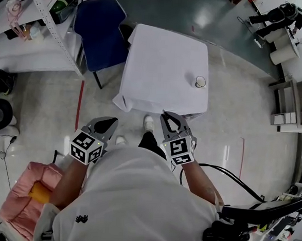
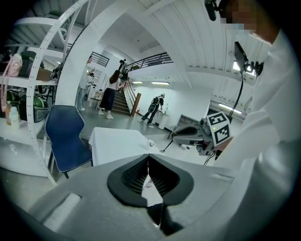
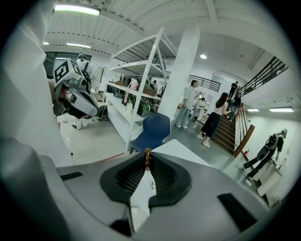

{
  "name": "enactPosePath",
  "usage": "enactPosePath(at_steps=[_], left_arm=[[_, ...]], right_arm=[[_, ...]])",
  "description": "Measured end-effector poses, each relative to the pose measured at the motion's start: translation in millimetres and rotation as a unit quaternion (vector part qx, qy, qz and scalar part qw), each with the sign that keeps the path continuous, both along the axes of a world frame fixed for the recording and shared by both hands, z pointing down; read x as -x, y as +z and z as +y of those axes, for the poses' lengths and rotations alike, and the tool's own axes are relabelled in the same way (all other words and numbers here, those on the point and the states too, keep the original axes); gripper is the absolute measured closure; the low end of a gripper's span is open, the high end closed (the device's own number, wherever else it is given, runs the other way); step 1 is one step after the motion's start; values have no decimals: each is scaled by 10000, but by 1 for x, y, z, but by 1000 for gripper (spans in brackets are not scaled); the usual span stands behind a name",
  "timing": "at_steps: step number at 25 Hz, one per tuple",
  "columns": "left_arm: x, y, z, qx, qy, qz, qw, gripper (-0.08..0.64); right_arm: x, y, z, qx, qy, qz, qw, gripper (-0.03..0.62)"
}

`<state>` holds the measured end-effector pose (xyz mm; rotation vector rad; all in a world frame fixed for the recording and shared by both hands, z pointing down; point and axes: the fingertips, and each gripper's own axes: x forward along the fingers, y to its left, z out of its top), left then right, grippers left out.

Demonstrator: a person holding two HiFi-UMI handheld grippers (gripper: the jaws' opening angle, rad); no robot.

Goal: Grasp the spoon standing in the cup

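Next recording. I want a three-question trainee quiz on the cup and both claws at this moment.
1. True or false: the cup stands on the white-clothed table.
2. What is pinched in the right claw? A) spoon B) cloth C) nothing
3. Fill in: the left claw is ___, with nothing in it.
Key: 1 true; 2 A; 3 shut.
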<state>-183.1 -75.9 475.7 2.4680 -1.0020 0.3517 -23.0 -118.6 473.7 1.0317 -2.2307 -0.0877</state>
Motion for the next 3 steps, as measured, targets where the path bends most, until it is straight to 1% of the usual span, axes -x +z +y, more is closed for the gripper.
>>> enactPosePath(at_steps=[3], left_arm=[[-13, 4, -1, 48, 91, 71, 9999, 548]], right_arm=[[-14, 1, 3, 30, 108, 63, 9999, 548]])
